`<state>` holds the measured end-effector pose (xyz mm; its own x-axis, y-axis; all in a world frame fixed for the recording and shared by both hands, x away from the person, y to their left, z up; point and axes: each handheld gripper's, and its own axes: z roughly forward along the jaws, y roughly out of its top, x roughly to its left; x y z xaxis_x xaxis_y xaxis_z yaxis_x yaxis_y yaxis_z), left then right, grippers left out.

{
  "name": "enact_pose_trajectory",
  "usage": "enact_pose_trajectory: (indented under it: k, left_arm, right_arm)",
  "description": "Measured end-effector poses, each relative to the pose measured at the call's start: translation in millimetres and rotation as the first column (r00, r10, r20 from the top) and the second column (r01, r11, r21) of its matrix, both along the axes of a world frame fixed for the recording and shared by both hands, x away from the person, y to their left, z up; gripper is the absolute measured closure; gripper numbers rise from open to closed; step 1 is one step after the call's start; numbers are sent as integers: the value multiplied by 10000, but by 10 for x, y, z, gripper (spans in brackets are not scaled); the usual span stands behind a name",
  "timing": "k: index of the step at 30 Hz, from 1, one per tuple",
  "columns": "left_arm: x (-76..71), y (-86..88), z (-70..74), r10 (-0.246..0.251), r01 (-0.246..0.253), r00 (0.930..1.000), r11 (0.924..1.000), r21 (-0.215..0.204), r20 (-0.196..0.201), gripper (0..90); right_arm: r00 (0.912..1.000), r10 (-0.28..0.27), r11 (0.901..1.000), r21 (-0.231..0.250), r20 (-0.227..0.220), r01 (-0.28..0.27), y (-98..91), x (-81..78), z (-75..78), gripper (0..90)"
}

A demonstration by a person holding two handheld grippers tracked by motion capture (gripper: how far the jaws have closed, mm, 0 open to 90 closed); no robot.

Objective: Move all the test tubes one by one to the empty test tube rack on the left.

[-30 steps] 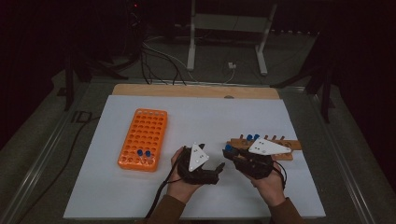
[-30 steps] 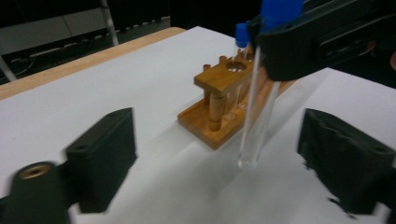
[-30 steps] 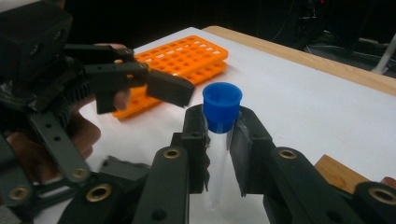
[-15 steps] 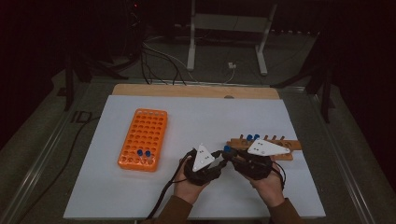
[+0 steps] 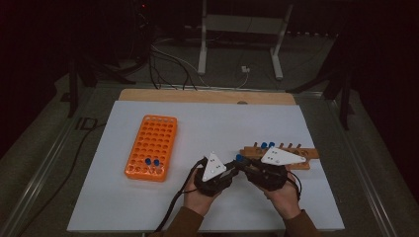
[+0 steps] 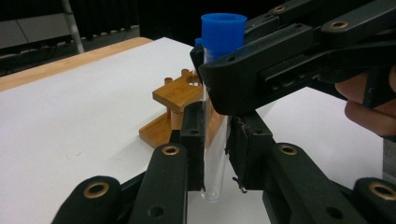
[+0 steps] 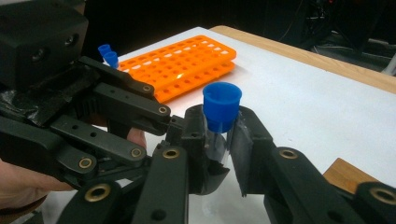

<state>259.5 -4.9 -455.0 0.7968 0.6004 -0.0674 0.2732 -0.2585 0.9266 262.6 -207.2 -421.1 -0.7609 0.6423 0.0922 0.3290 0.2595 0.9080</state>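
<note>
Closing in from the left, the left gripper (image 5: 232, 167) has just clamped the blue-capped tube (image 6: 215, 121) below the right gripper (image 7: 219, 140), whose jaws start loosening: a handover above the table (image 5: 207, 123), probably toward the orange rack (image 5: 150, 147)

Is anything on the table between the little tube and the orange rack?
Nothing visible. Both grippers, left and right, pinch the blue-capped tube, and only bare white table lies between it and the orange rack.
</note>
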Motion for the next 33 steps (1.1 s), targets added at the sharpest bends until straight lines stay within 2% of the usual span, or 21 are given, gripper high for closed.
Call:
enact_pose_trajectory:
  k: [8,15,21,33]
  left_arm:
    - [28,83,-7,282,-281,9995,9996,50,-117,769]
    - [40,175,-7,500,-500,9986,9987,16,-183,769]
    - [30,259,19,546,-547,9983,9985,-45,-184,769]
    - [-9,497,102,806,-808,9967,9965,-192,-110,769]
  right_arm:
    - [10000,-47,9990,437,80,43,-75,18,45,446]
    - [9980,-610,9977,288,138,606,-117,37,56,264]
    - [9961,-871,9960,204,116,869,-143,61,49,167]
    - [9934,-1139,9934,148,158,1137,-230,99,45,35]
